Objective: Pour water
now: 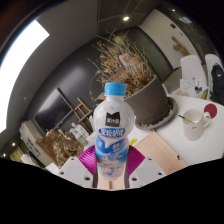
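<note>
A clear plastic water bottle with a light blue cap and a blue and white label stands upright between my fingers. My gripper is shut on the bottle, the purple pads pressing its lower body from both sides. The bottle appears lifted, tilted with the view. To the right, beyond the fingers, a white cup sits on the white table.
A dark pot with dry twigs stands just behind the bottle. A white kettle or jug and a red-marked item sit at the far right. A wooden board lies under the fingers. Shelving and a bright window lie to the left.
</note>
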The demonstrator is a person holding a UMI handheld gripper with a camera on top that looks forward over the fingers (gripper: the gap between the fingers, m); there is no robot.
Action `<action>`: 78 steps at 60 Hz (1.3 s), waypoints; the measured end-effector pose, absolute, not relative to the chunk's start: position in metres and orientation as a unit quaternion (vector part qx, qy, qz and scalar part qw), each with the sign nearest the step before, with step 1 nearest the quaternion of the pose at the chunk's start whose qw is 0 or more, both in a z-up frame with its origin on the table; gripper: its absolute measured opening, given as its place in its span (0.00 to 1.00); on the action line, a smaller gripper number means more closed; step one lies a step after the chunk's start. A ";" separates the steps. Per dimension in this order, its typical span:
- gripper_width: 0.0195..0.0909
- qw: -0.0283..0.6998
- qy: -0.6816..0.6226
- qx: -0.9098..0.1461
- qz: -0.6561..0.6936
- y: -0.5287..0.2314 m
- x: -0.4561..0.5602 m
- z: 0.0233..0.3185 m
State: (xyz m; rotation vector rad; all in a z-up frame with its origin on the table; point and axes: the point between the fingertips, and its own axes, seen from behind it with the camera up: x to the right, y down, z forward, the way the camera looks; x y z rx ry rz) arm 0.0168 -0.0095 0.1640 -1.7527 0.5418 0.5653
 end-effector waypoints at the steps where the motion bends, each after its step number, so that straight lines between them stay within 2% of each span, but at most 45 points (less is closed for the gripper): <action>1: 0.21 0.570 0.245 -0.740 0.260 -0.009 0.022 0.169; 6: 0.21 0.535 0.327 -0.690 0.362 -0.004 0.045 0.192; 14: 0.21 0.459 0.442 -0.590 0.496 0.004 0.095 0.204; 30: 0.21 0.301 0.566 -0.420 0.643 0.022 0.141 0.176; 33: 0.21 0.281 0.576 -0.404 0.653 0.009 0.148 0.179; 38: 0.21 0.268 0.578 -0.397 0.660 0.022 0.143 0.168; 48: 0.21 0.244 0.572 -0.410 0.667 0.018 0.134 0.170; 54: 0.21 0.264 0.549 -0.444 0.657 0.015 0.132 0.179; 60: 0.21 0.313 0.500 -0.506 0.628 0.012 0.135 0.200; 66: 0.21 0.399 0.420 -0.590 0.562 0.010 0.150 0.224; 78: 0.21 0.594 0.228 -0.707 0.309 0.011 0.236 0.280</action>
